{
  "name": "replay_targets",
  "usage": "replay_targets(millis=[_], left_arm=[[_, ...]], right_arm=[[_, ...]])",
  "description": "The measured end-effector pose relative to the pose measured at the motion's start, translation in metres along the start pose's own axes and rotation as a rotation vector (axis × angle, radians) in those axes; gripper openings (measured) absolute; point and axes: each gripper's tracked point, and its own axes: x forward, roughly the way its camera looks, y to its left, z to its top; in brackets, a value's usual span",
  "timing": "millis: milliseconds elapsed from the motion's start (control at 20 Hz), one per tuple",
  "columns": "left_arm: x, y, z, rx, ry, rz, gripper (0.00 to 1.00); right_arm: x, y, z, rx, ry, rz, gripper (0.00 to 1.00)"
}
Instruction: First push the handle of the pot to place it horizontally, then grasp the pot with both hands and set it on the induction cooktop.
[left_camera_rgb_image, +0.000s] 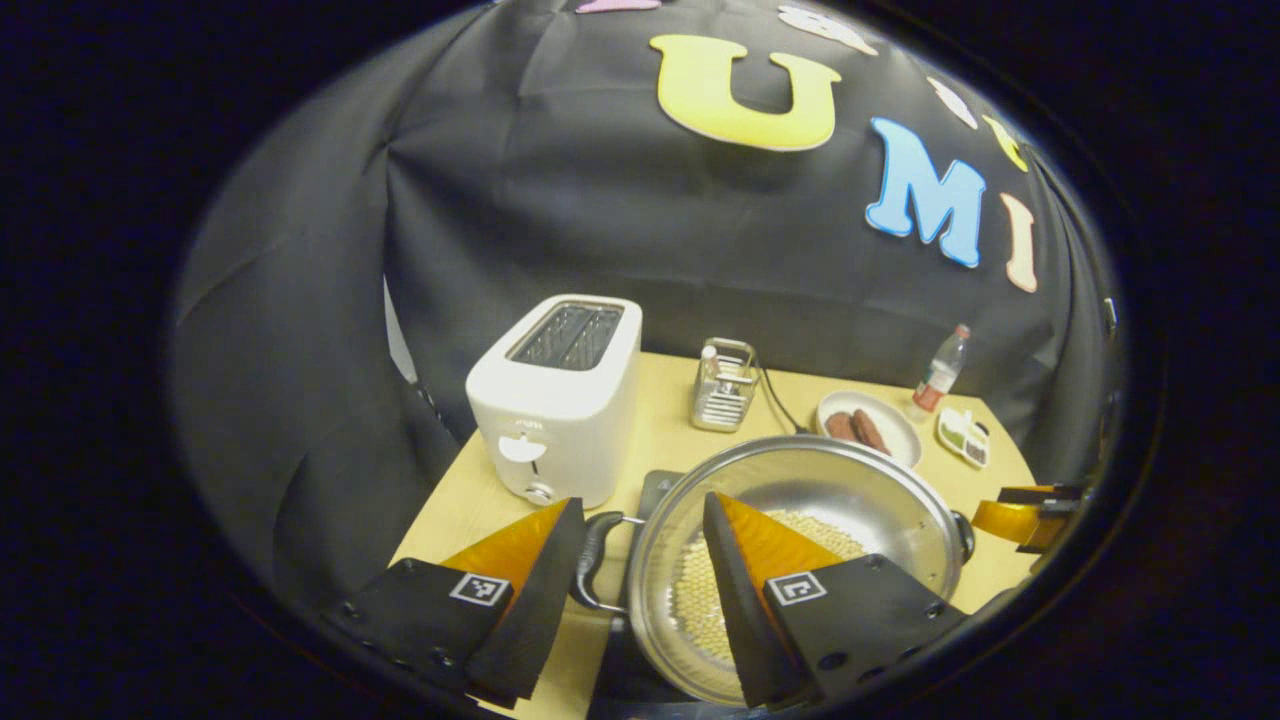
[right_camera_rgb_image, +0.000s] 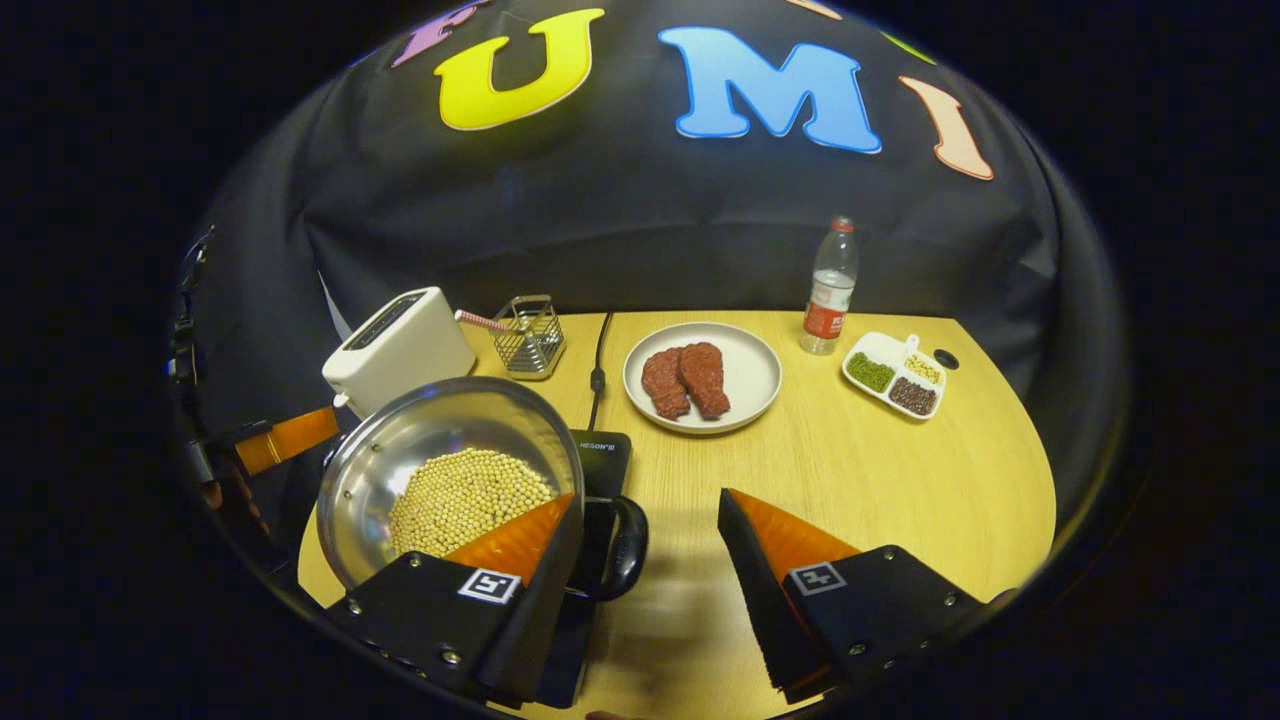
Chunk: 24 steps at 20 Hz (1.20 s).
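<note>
**Both handles bracketed, pot over the cooktop**

Your left hand-held gripper (left_camera_rgb_image: 640, 560) has its fingers apart. In the left gripper view they straddle the pot's near handle (left_camera_rgb_image: 592, 562), the dark loop at lower centre: one finger lies outside the loop and the other reaches over the rim into the bowl. They do not press on the loop, so you have no clamp there yet.

Your right hand-held gripper (right_camera_rgb_image: 650, 540) is also apart. In the right gripper view its left finger sits just beside the other handle (right_camera_rgb_image: 622, 548), at lower centre, while the right finger stands well clear over bare worktop (right_camera_rgb_image: 900, 470). That gap looks too wide for a hold.

The pot (right_camera_rgb_image: 450, 470) sits at lower left of the right gripper view, holding a layer of pale beans (right_camera_rgb_image: 465, 497). The dark slab of the induction cooktop (right_camera_rgb_image: 600, 455) shows from beneath its right edge, with a cord running to the back of the worktop. I judge the pot to be over the cooktop, but I cannot tell whether it rests flat on it.

The handles point out to opposite sides, which is why you have one hand on each: a loaded bowl carried from one side would tip. If the pot needs another lift, close both sides before raising it and keep it level, or the beans will slide.

The toaster (left_camera_rgb_image: 557, 400), the wire rack (right_camera_rgb_image: 528, 335) and the plate of meat (right_camera_rgb_image: 702, 376) stand behind it, apart from the pot.
</note>
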Motion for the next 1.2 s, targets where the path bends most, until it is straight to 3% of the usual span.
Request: replay_targets(millis=[250,550,700,850,900,950,1000,1100,1150,1200], left_arm=[[-0.075,-0.077,0.045,0.042,-0.158,-0.034,0.8],[-0.157,-0.196,0.105,0.039,-0.352,-0.108,0.78],[-0.194,-0.228,0.14,0.095,-0.454,-0.057,0.78],[-0.232,-0.271,0.162,0.133,-0.523,-0.08,0.79],[-0.246,-0.282,0.164,0.129,-0.534,-0.086,0.78],[-0.257,-0.293,0.164,0.121,-0.539,-0.098,0.8],[-0.264,-0.3,0.164,0.114,-0.551,-0.1,0.86],[-0.273,-0.308,0.159,0.112,-0.559,-0.088,1.0],[-0.276,-0.31,0.155,0.115,-0.553,-0.079,0.92],[-0.277,-0.313,0.149,0.118,-0.547,-0.07,0.92]], right_arm=[[-0.056,-0.047,0.035,0.007,-0.123,-0.014,0.83],[-0.155,-0.114,0.092,0.006,-0.334,-0.072,0.82],[-0.197,-0.147,0.12,-0.004,-0.43,-0.104,0.82],[-0.235,-0.169,0.145,-0.018,-0.503,-0.125,0.82],[-0.245,-0.173,0.15,-0.015,-0.528,-0.126,0.72],[-0.253,-0.178,0.154,-0.014,-0.546,-0.129,0.82],[-0.259,-0.181,0.155,-0.023,-0.563,-0.121,0.83],[-0.267,-0.188,0.154,-0.044,-0.577,-0.121,0.98],[-0.27,-0.188,0.151,-0.046,-0.574,-0.109,0.99],[-0.271,-0.188,0.148,-0.043,-0.568,-0.092,0.99]])
